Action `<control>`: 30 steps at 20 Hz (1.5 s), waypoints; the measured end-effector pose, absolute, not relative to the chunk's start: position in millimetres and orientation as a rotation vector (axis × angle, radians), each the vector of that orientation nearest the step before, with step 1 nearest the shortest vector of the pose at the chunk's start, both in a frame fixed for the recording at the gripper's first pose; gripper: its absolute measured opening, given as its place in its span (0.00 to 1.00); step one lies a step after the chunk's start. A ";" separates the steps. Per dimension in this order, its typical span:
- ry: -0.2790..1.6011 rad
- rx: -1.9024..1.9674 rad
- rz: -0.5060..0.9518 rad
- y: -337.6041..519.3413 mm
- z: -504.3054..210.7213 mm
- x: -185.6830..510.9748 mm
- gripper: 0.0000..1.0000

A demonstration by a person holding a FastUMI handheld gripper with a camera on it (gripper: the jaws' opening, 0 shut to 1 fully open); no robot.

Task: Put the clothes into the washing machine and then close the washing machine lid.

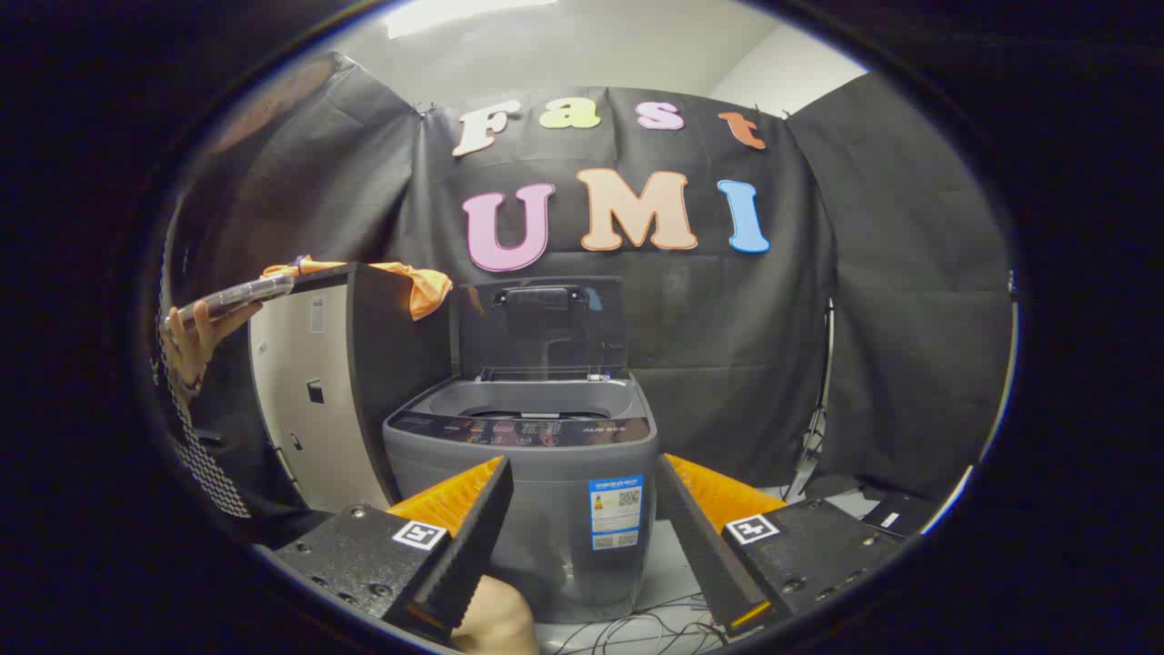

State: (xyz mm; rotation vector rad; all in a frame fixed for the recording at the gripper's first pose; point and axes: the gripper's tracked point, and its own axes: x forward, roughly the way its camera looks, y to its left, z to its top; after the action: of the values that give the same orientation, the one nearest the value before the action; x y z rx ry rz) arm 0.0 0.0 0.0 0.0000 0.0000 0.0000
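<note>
The gripper [582, 537] had its fingers wide apart, holding nothing. The washing machine [532, 455] stood just ahead, lid [543, 327] up. Orange clothes [414, 282] lay on the cabinet [364, 364] beside it.

On the front of the washing machine [546, 473] ahead of me there is a blue-and-white sticker [616, 512] with a square code on it, but its print is too small for me to read. The control panel [523, 429] along the machine's top edge carries a short pale marking and some button legends, all too small and blurred to make out. Each side of my hand-held gripper [582, 509] bears a square black-and-white marker tag [419, 534], a pattern rather than words.
</note>
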 end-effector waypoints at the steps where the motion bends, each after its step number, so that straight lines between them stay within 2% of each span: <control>1: 0.000 0.000 0.000 -0.1 0.3 -0.4 0.96; 15: -0.002 0.001 -0.001 -0.1 0.7 -0.2 0.96; 20: -0.031 0.058 -0.047 1.5 7.2 3.8 0.96; 25: -0.141 0.078 -0.075 24.2 78.6 27.5 0.97; 30: -0.208 0.109 -0.017 71.4 170.4 57.5 0.96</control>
State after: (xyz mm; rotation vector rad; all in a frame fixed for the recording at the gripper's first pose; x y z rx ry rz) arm 57.5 71.4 170.4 0.1093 -0.2081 -0.0169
